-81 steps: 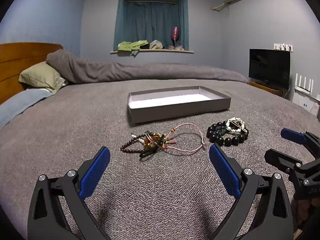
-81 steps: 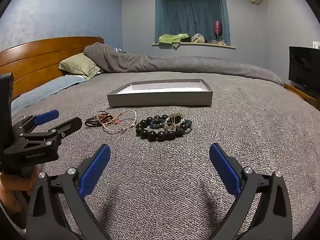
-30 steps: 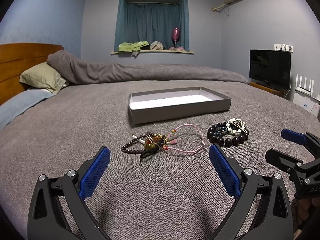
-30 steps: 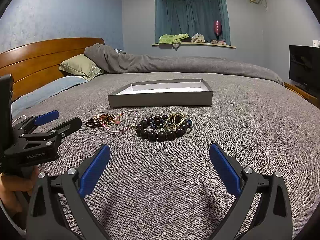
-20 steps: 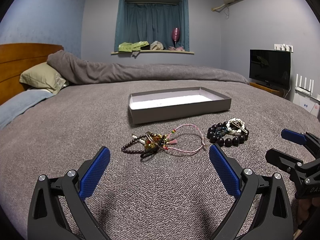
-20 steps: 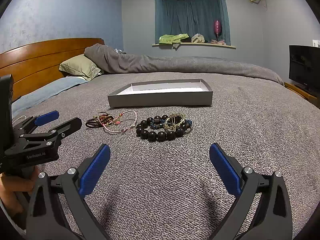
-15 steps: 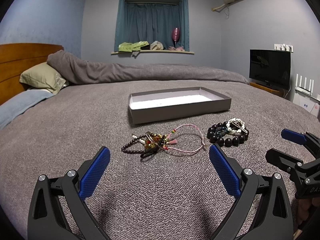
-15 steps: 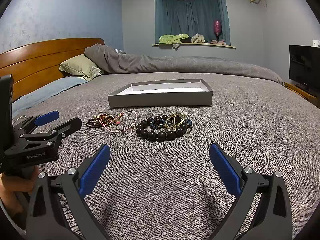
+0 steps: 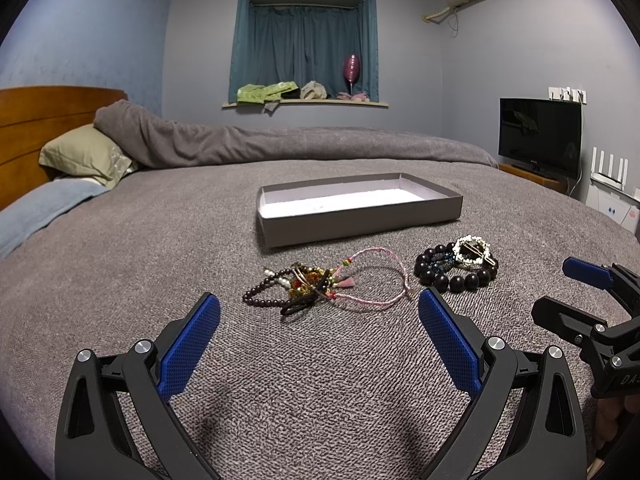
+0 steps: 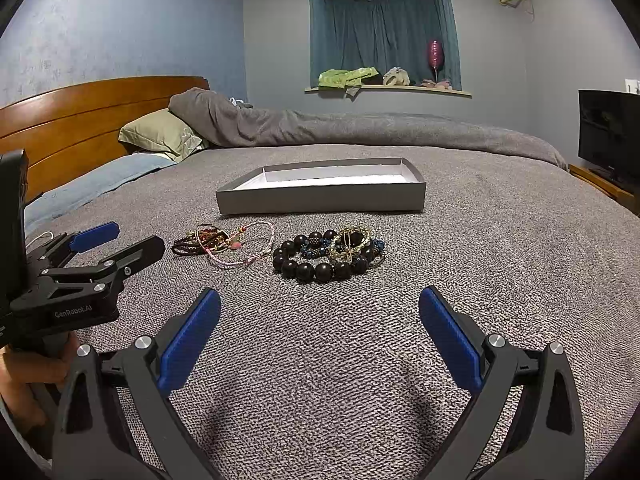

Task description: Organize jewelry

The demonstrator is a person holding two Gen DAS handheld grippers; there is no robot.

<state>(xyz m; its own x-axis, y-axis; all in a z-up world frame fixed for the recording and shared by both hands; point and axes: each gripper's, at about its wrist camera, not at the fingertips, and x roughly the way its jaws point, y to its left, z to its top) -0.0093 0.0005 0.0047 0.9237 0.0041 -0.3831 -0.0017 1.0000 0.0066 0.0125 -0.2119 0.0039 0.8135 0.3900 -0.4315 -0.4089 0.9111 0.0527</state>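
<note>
A grey bed (image 9: 120, 248) fills both views. On it, well ahead of the tools, sits a shallow grey tray (image 9: 360, 222) with a white floor that looks bare. Just in front of the tray lie 2 jewelry heaps. The dark bead bracelet (image 10: 320, 268), with a gold ring-shaped piece (image 10: 350, 242) on top, lies to the right. The tangle (image 9: 308, 288) of thin bracelets, with a pink cord (image 9: 380, 276) looping out of it, lies to the left, close beside the beads.

The left gripper (image 9: 320, 320) hovers low, its blue pads spread wide, holding nothing and aimed at the tangle. The right gripper (image 10: 320, 316) is likewise spread and bare, facing the beads.

Risks, as I judge them: the tangle's strands look knotted, so pinching 1 could drag the whole clump. The soft, nubby cover may snag thin cord. The round beads could slip from the pads.
</note>
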